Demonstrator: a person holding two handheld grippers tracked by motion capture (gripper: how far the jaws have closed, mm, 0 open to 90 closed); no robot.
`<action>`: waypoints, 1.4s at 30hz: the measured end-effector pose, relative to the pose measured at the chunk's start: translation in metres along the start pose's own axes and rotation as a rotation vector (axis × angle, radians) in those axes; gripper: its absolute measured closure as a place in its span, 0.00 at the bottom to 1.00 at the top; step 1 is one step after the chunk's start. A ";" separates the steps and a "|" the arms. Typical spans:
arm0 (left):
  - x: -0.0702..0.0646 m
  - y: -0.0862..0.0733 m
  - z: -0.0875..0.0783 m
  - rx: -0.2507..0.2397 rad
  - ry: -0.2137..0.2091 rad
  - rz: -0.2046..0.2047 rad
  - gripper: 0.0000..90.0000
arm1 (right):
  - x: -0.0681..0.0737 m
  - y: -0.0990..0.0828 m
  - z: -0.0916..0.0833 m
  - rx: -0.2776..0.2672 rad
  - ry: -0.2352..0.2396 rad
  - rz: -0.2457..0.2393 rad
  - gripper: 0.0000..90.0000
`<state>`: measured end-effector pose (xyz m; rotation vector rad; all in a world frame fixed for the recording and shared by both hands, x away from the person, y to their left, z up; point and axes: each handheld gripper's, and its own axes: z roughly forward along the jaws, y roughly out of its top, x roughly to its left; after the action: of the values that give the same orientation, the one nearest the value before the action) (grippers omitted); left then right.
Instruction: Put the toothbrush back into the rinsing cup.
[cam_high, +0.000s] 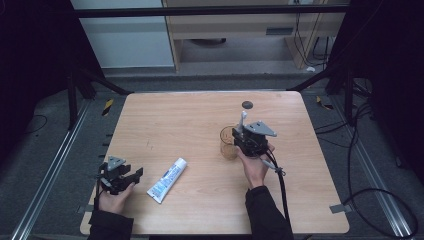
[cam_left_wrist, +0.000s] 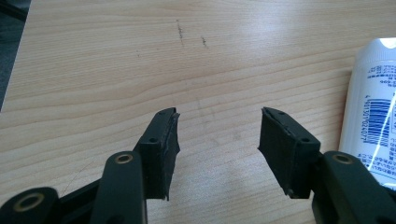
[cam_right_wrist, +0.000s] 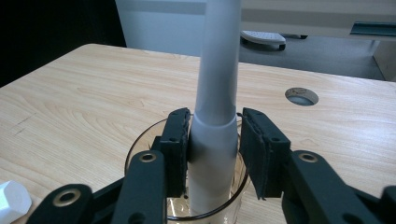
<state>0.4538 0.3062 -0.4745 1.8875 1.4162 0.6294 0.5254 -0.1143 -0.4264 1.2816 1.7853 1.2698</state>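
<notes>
we saw our right gripper (cam_high: 243, 131) poised over a clear glass cup (cam_high: 228, 143) near the middle of the wooden table (cam_high: 190, 120), its two black jaws set either side of a grey-white toothbrush handle (cam_right_wrist: 215, 116) that stood upright inside the cup. in the right gripper view the left pad lay against the handle while a thin gap showed at the right pad, so the jaws were slightly parted and not pinching it. our left gripper (cam_left_wrist: 218, 140) hovered low near the front left corner of the table, jaws spread wide with only bare wood between them. just beside it lay a white and blue toothpaste tube (cam_high: 167, 179), flat on the table and slanted, cap end toward the cup. on the tube in the left gripper view we made out a barcode (cam_left_wrist: 378, 119) and lines of small print, too fine and blurred to read, and no brand name we could tell. the far half of the table lay open, apart from a round cable hole (cam_high: 247, 104) near its far edge, beyond the cup. the cup stood well in from every edge.
</notes>
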 end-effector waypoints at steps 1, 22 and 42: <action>0.000 0.000 0.000 -0.001 -0.001 0.000 0.51 | 0.000 0.000 0.000 -0.001 -0.002 -0.005 0.68; 0.000 0.000 -0.001 -0.008 -0.003 -0.004 0.51 | 0.003 0.002 -0.008 -0.015 0.028 0.001 0.46; -0.007 0.004 -0.009 -0.034 -0.048 0.003 0.56 | -0.037 -0.014 -0.066 0.055 0.012 -0.008 0.28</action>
<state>0.4478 0.3005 -0.4650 1.8661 1.3642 0.6026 0.4765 -0.1734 -0.4174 1.2980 1.8437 1.2342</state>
